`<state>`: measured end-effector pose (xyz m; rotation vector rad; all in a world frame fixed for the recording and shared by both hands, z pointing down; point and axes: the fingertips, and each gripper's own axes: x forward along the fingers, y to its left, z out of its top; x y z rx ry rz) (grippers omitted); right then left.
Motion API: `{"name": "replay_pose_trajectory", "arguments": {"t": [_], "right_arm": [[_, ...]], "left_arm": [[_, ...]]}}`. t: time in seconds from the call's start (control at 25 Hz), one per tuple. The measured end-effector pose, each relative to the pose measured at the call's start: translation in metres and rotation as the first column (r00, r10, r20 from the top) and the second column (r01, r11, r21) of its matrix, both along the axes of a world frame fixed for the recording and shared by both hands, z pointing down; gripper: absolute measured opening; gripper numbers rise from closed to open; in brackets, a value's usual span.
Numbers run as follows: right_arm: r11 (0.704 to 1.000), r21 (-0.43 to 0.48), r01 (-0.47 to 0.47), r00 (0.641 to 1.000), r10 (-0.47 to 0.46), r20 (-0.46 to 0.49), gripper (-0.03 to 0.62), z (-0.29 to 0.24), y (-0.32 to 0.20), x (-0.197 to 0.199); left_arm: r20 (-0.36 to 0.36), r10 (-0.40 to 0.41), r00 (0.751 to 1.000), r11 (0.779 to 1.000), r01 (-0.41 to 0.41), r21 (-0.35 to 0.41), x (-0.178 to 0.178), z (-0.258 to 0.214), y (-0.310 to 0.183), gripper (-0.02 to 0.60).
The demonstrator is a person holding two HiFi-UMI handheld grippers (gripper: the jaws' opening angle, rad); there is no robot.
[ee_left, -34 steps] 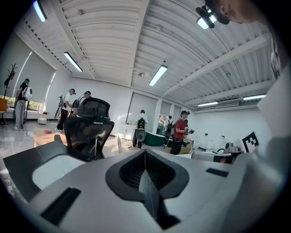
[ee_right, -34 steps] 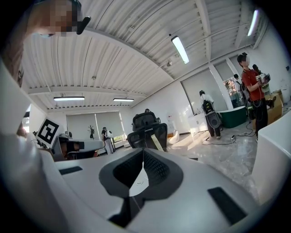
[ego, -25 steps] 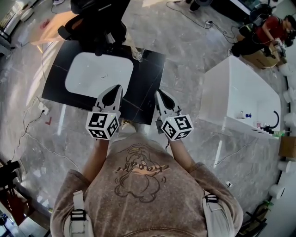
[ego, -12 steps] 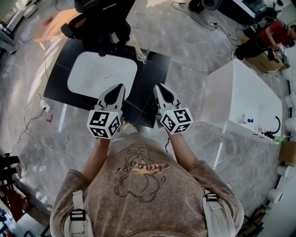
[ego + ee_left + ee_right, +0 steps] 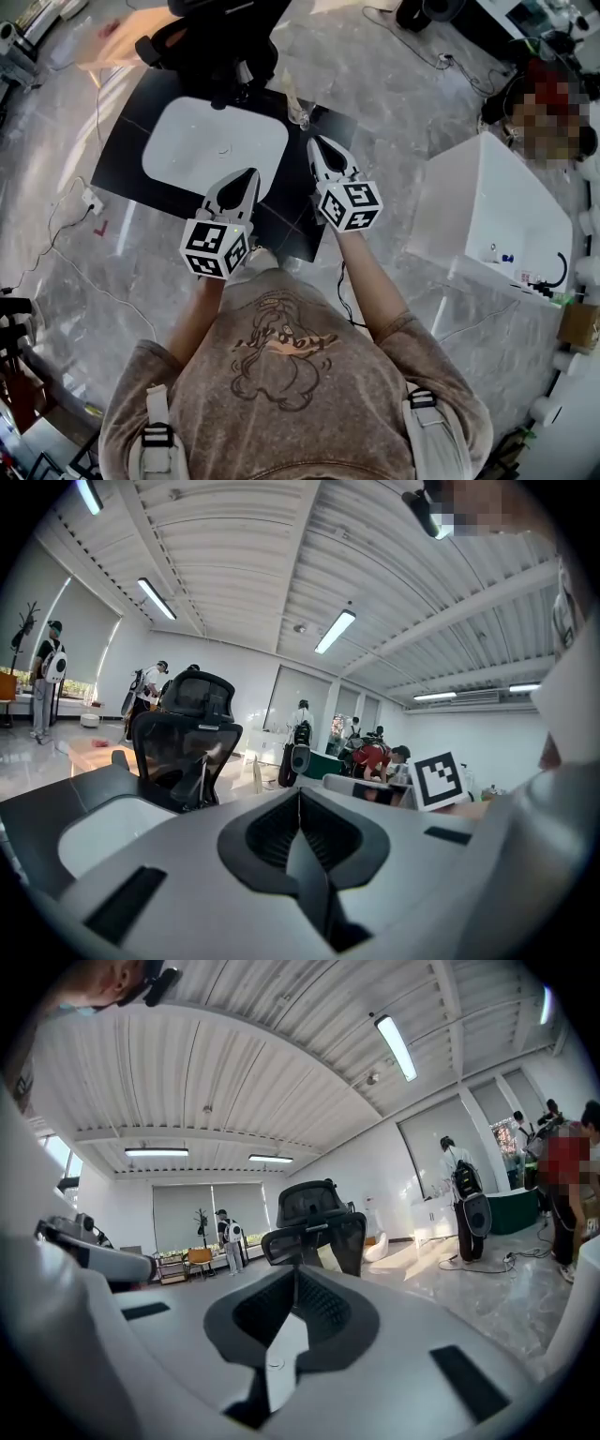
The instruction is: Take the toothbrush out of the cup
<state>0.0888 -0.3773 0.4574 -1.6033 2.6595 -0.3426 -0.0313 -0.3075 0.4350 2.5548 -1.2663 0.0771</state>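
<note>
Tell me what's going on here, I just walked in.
A person stands over a black table with a white basin, holding a tool in each hand. Both the left tool and the right tool are shut and empty. The right one reaches further forward, close to the clear cup at the table's far edge, but isn't touching it. Nothing has been grabbed yet.

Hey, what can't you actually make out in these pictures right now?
Cup, head view: too small to show a toothbrush inside.
Small items on the white counter, head view: too tiny to name.
Black chair, head view: cut off by the top edge.
</note>
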Motion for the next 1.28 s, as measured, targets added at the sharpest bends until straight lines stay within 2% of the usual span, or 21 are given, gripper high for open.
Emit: {"name": "replay_pose_trajectory", "arguments": {"t": [0.28,0.6,1.2,1.24,1.28], "right_arm": [[0.999,-0.030,-0.033,0.999,0.032,-0.016,0.021,0.019,-0.058,-0.001],[0.997,-0.067,-0.040,0.996,0.035,-0.080,0.021,0.035,-0.108,-0.005],[0.996,-0.081,-0.023,0.994,0.014,-0.107,0.023,0.053,-0.137,-0.013],[0.996,-0.087,-0.021,0.994,0.011,-0.111,0.031,0.055,-0.139,-0.014],[0.995,-0.094,-0.018,0.994,0.007,-0.113,0.074,0.057,-0.141,-0.015]], "left_arm": [[-0.006,0.002,1.000,1.000,-0.002,-0.018,-0.002,0.006,-0.003,0.017],[-0.016,0.006,1.000,0.999,-0.007,-0.034,-0.003,0.011,-0.006,0.017],[0.004,0.012,1.000,0.999,-0.012,-0.044,-0.007,0.018,-0.022,0.017],[0.006,0.012,1.000,0.999,-0.012,-0.044,-0.008,0.018,-0.024,0.017],[0.008,0.012,1.000,0.999,-0.011,-0.045,-0.008,0.018,-0.026,0.017]]}}
